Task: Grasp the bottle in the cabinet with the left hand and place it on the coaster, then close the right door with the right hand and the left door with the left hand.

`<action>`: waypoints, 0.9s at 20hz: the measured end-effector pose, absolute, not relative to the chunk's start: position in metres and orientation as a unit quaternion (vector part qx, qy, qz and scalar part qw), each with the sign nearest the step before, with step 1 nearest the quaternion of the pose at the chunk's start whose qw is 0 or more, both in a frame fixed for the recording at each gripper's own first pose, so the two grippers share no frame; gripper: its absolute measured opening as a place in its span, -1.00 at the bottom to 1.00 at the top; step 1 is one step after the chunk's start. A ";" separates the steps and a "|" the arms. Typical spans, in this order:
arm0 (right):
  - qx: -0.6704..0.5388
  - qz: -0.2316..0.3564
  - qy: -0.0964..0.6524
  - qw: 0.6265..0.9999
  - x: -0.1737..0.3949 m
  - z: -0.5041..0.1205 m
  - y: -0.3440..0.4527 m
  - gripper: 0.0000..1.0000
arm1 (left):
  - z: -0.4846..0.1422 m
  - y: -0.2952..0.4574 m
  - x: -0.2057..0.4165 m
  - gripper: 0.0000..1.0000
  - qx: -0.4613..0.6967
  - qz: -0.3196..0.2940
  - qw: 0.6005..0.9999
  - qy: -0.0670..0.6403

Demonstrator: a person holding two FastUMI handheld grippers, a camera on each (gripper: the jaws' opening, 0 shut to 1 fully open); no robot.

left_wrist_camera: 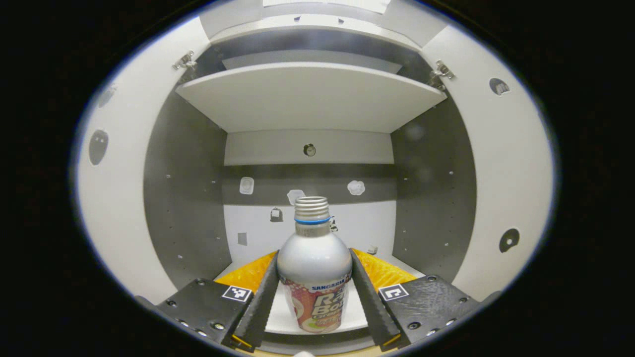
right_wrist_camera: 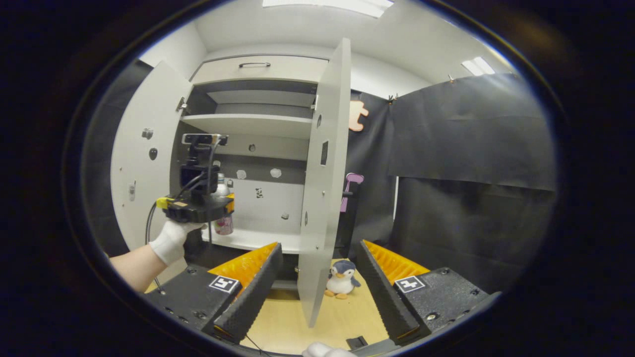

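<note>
A silver bottle [left_wrist_camera: 314, 263] with a threaded open neck and a pink label stands upright on the cabinet's white lower shelf [left_wrist_camera: 283, 317]. My left gripper [left_wrist_camera: 314, 254] is shut on its body, one finger against each side. In the right gripper view a gloved hand holds the left gripper [right_wrist_camera: 225, 206] inside the cabinet, with the bottle [right_wrist_camera: 224, 224] showing just below it. My right gripper [right_wrist_camera: 317, 267] is open and holds nothing, out in front of the cabinet. The open right door [right_wrist_camera: 322, 198] stands edge-on beyond its fingers. The left door [right_wrist_camera: 144, 163] is swung wide open.
An upper shelf [left_wrist_camera: 312, 96] spans the cabinet above the bottle. A small penguin plush [right_wrist_camera: 342, 280] sits on the wooden tabletop [right_wrist_camera: 287, 322] under the right door. Black cloth walls [right_wrist_camera: 471, 173] stand to the right.
</note>
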State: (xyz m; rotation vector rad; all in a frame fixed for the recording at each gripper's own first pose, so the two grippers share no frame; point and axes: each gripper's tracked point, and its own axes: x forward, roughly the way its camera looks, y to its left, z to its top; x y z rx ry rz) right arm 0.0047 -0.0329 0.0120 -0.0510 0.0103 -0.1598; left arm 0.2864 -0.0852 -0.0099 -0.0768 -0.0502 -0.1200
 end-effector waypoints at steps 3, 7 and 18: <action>-0.020 -0.078 0.010 0.997 0.002 0.005 -0.036 0.99 | -0.024 -0.081 0.243 0.56 -0.037 -0.067 0.997 -0.025; -0.025 -0.086 0.019 0.996 -0.006 -0.005 -0.044 0.98 | -0.050 -0.086 0.188 0.63 -0.050 -0.091 0.994 -0.032; -0.058 -0.092 0.040 0.993 -0.035 -0.023 -0.050 0.98 | -0.206 -0.105 0.074 0.57 -0.073 -0.139 0.987 0.017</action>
